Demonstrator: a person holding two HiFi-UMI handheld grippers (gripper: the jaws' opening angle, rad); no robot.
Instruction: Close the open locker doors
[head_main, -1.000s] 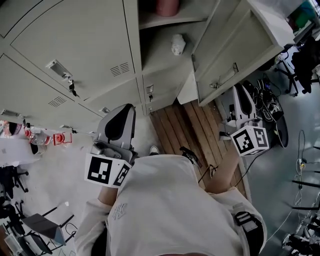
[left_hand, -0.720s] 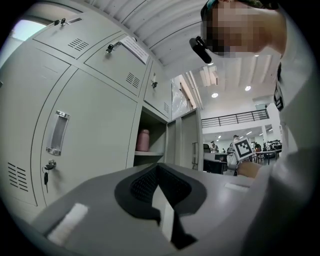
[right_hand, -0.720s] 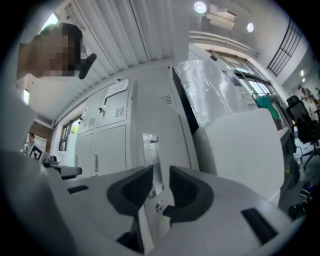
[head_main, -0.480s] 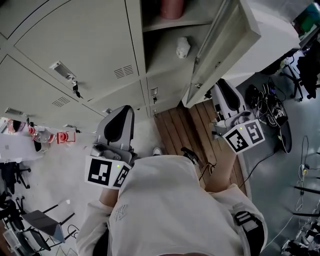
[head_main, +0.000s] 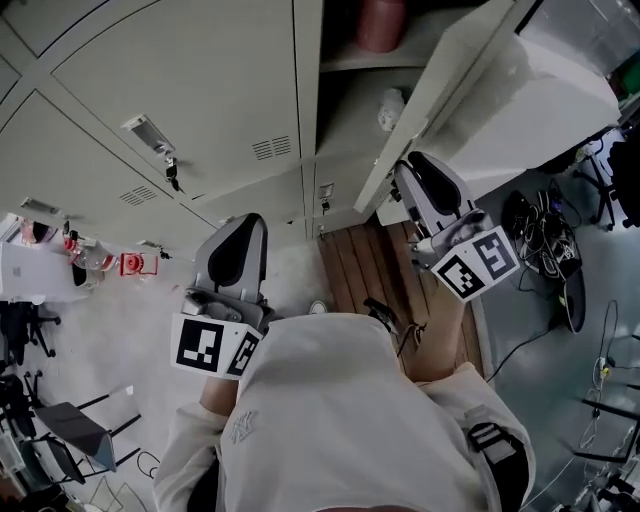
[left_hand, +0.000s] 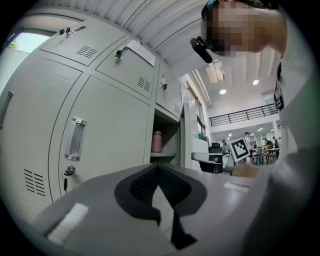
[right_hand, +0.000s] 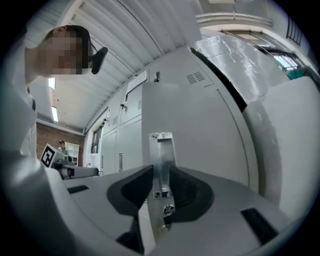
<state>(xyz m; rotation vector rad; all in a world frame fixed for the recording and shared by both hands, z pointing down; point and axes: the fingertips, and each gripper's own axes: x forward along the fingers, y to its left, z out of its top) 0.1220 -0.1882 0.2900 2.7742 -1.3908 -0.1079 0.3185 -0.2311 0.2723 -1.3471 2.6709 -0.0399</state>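
Door: one locker door (head_main: 530, 100) stands partway open at 1 o'clock in the head view, hinged on its far side, free edge angled toward the cabinet.
Other doors: all those at 10 to 12 o'clock look shut.
Compartment: open locker (head_main: 350, 120) at 12 o'clock, with a pink bottle (head_main: 380, 22) on the upper shelf and a crumpled white wad (head_main: 390, 108) lower down, near the front edge.
Right gripper (right_hand: 160, 186): at 2 o'clock, nose against the door's outer face, jaws a little apart and, by the look of it, clamped on the metal handle (right_hand: 161, 155); a key (right_hand: 167, 208) hangs just below.
Left gripper (left_hand: 159, 172): low at 8 o'clock, well apart from the door, jaws clenched together on nothing.
Step in hand: likely swinging the door home.
Progress: not yet latched; a clear gap remains.
Risk, slip: smooth narrow handle, so a push off-axis could slide the jaws off and leave the door ajar.
Risk, rebound: too hard a shove could bounce the door back off the frame.
Risk, snag: the wad could catch in the closing edge if it sits too far forward.
Risk, key: jaws dropping toward 6 o'clock could knock it.
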